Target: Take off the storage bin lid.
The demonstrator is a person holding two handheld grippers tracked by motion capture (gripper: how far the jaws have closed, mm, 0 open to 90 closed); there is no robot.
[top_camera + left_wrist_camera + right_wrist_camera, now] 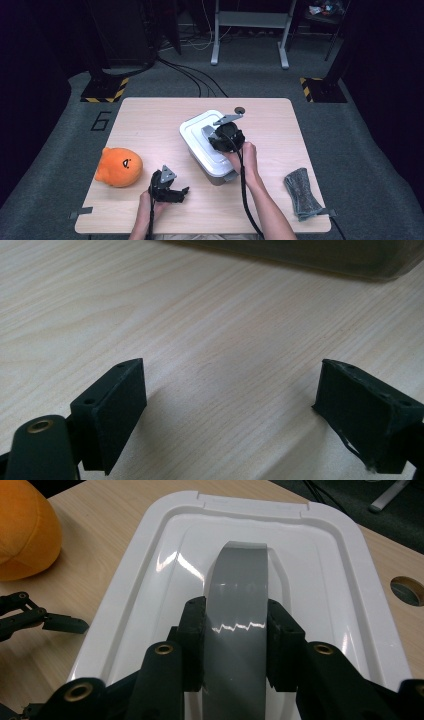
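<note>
Grip on the lid handle, lift not yet begun.
We have the right gripper (235, 645) clamped on the grey handle (239, 590) of the white lid (150, 580), which sits flat on its box (220, 175) at the middle of the table (150, 115). Our left gripper (232, 405) rests just above bare wood near the box, jaws spread wide with nothing between them. We judge the grasp done; raising the lid and setting it aside remain. Beside us lie an orange plush (119, 167) and a grey cloth (301, 193), untouched.
</note>
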